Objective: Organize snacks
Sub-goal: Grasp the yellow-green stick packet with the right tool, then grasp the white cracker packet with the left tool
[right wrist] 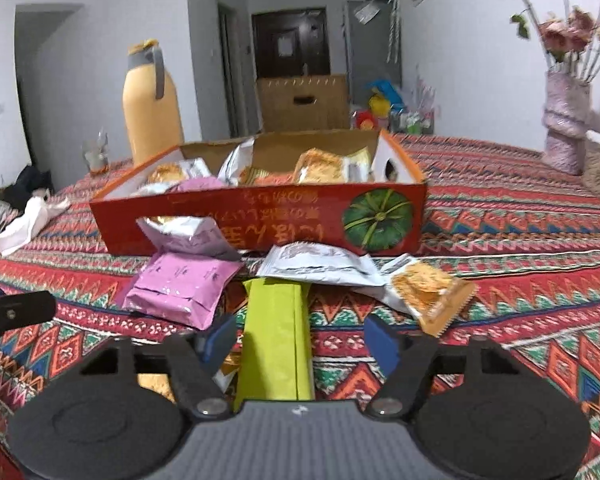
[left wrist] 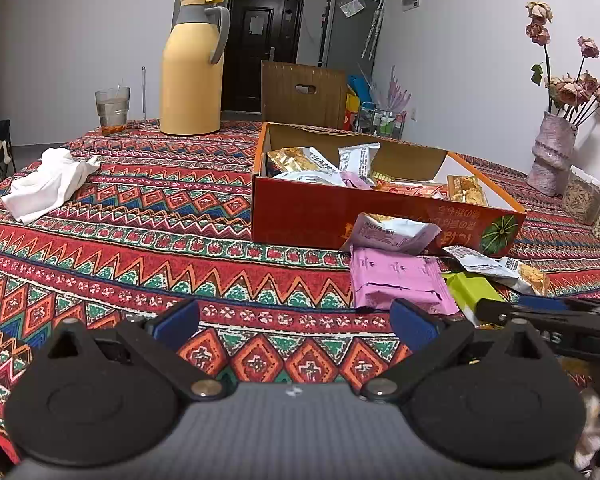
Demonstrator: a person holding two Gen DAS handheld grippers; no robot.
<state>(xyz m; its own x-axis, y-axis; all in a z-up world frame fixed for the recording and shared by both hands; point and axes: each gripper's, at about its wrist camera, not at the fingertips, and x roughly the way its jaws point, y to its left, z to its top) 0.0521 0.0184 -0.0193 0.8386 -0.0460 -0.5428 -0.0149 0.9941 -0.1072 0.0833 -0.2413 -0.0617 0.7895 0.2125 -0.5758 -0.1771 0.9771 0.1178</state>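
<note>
While the left gripper (left wrist: pixel 296 322) hangs spread over bare cloth, the right gripper (right wrist: pixel 300 338) straddles a green pack (right wrist: pixel 276 340), pads not yet pressing it, before the red box (right wrist: pixel 260 216) mid-table.

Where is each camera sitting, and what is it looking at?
Left wrist: on the left gripper, looking across the patterned tablecloth toward the red snack box and yellow jug; its open blue pads show, and the right gripper's tip intrudes at right.
Right wrist: on the right gripper, facing the box head-on; its pads straddle the green packet without pressing.
Both share: box, pink packet, jug, vase.
</note>
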